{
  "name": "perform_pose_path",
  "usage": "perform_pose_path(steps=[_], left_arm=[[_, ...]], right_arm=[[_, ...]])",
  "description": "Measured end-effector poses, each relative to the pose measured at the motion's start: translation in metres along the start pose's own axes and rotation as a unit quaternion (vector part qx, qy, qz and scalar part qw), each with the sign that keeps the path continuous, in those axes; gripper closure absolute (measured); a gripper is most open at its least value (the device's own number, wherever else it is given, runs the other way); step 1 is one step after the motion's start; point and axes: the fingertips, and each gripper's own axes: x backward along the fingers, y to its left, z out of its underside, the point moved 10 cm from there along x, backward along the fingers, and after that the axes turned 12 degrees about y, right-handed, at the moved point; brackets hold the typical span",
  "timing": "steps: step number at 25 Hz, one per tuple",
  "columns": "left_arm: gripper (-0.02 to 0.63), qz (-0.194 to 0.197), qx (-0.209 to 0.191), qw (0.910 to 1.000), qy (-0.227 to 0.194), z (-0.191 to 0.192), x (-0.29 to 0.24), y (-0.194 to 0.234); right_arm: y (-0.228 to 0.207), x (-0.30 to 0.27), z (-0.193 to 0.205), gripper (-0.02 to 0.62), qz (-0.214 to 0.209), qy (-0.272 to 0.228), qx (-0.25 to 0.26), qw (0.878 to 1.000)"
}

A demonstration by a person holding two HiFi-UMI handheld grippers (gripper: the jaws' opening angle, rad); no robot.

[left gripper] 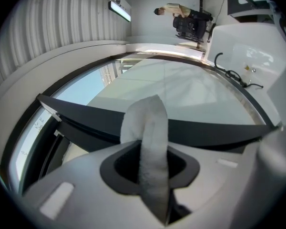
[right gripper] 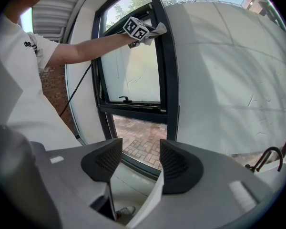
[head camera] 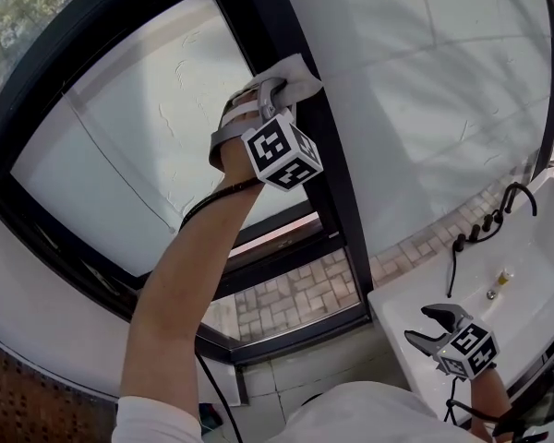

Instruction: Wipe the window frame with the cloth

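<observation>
head view: the black window frame (head camera: 340,206) runs from the top centre down to the lower middle. its upright bar stands between the glass pane (head camera: 157,146) and the white tiled wall (head camera: 425,81). a white sink (head camera: 535,284) with a black faucet (head camera: 515,195) sits at the lower right, below the wall. the left tongs (head camera: 275,87) are raised against the upright bar, clamped on a white cloth (head camera: 297,72) that presses on the bar's upper part. in the left gripper view the cloth stands pinched between the jaws. the right tongs (head camera: 436,327) hang low by the sink's near corner, jaws parted with nothing between them.
</observation>
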Motion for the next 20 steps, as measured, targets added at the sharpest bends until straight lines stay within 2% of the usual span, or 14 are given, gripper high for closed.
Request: perform_pose_path(steps=[7, 20], left_arm=[[0.511, 0.012, -0.027, 0.9996, 0.005, 0.005, 0.000, -0.045], [0.500, 0.070, -0.048, 0.9960, 0.028, 0.017, 0.003, -0.144]], right_arm=[[0.005, -0.001, 0.003, 0.347, -0.005, 0.003, -0.002, 1.000], [0.013, -0.003, 0.004, 0.347, -0.012, 0.010, 0.000, 1.000]])
